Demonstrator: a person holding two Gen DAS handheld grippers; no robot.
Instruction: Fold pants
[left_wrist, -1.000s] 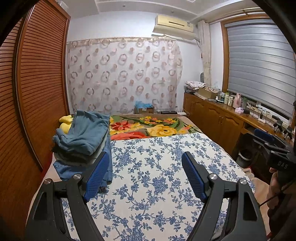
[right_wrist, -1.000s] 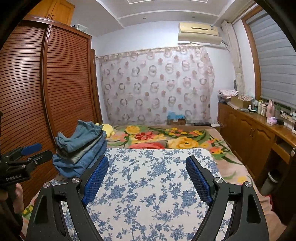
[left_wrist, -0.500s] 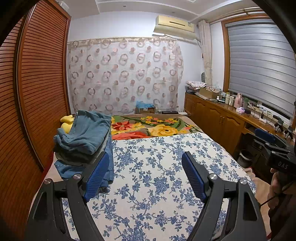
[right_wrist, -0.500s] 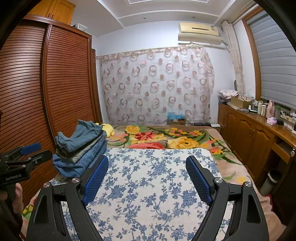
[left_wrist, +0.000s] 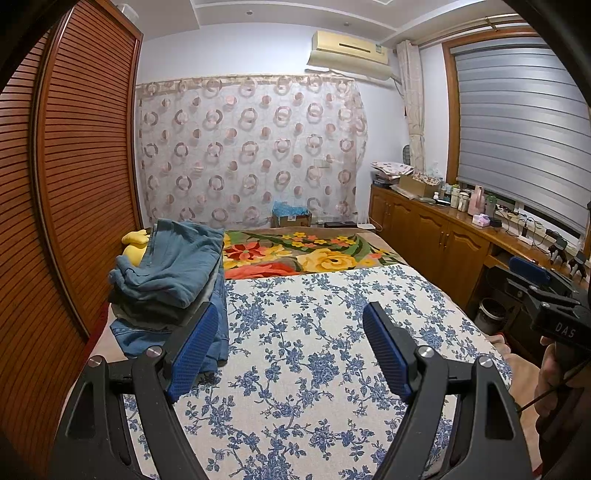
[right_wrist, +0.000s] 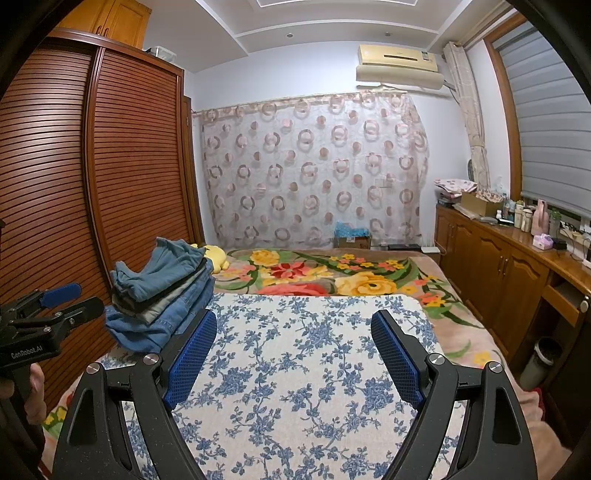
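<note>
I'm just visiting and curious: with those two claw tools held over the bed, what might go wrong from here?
The stack of folded pants sits near the bed's left edge and leans; a nudge from the open left gripper could topple it. The yellow plush toy lies right behind the stack, so it might get snagged. The right gripper is open too, holding nothing.

Left black two-finger gripper (left_wrist: 291, 354): matte speckled plastic arms with triangular cut-outs, silver round screws at the pivots, blue mesh-textured rubber pads (left_wrist: 194, 354) on the inner faces. Right black two-finger gripper (right_wrist: 293, 356): same build, same blue pads (right_wrist: 397, 356). White lettering "CenRobot.AI" on one body, "DAS" on the other. Thin black cable beside a bare-skinned hand (left_wrist: 550, 384).
</note>
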